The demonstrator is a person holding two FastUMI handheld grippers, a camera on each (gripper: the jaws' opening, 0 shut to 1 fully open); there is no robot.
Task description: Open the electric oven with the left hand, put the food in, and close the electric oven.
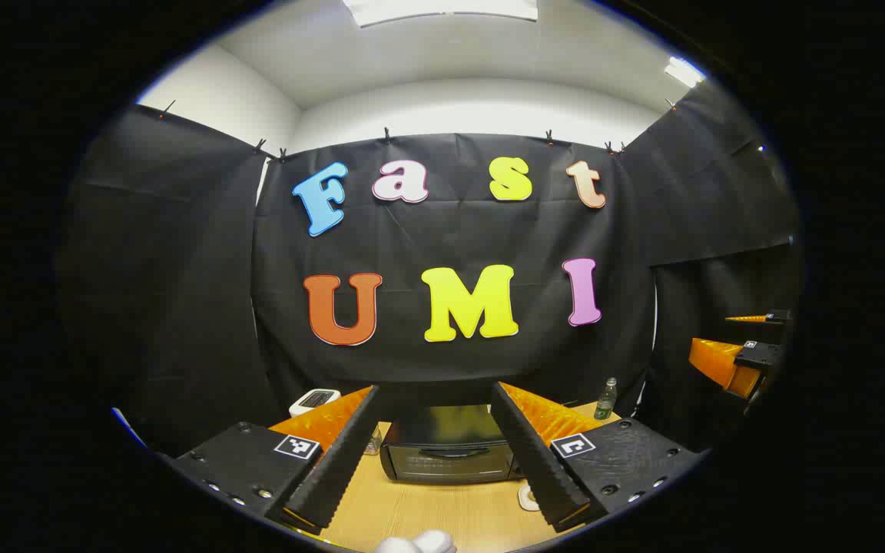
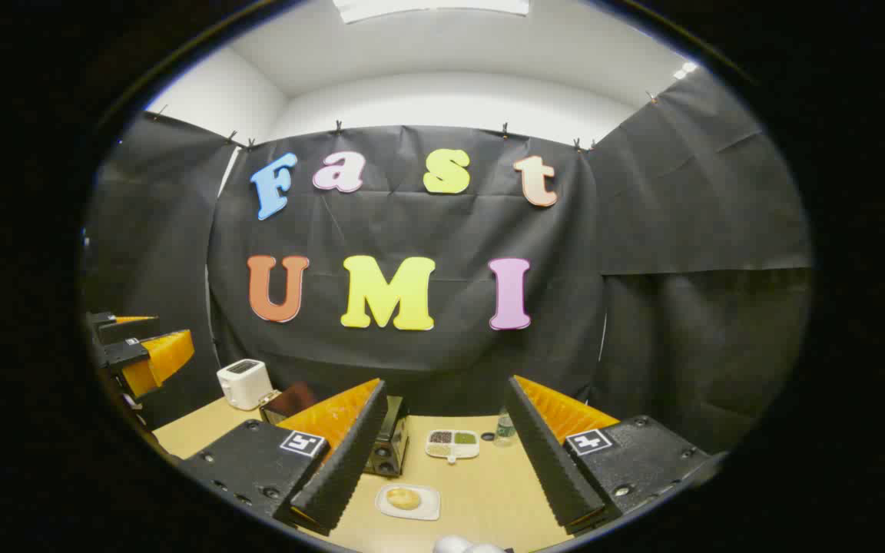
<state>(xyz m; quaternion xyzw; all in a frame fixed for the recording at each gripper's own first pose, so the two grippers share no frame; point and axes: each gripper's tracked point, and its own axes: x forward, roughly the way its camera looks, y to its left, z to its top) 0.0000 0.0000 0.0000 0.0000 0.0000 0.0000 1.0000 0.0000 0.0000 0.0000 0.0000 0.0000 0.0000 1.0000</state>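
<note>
The electric oven [image 1: 449, 453], door closed, stands on the table [image 1: 442, 514] at 12 o'clock from the left gripper [image 1: 435, 453], framed between its released, spread fingers, long axis crosswise. The food [image 2: 403, 498] lies on a small plate [image 2: 429, 509] at 11 o'clock between the right gripper's [image 2: 442, 461] spread, empty fingers.

One oven [image 1: 449, 452] stood on the table [image 2: 488, 499]; beside it were one toaster [image 2: 243, 382], one bottle [image 2: 504, 428], one divided dish [image 2: 452, 444], and one plate [image 2: 408, 501] bearing one bun [image 2: 403, 498].
</note>
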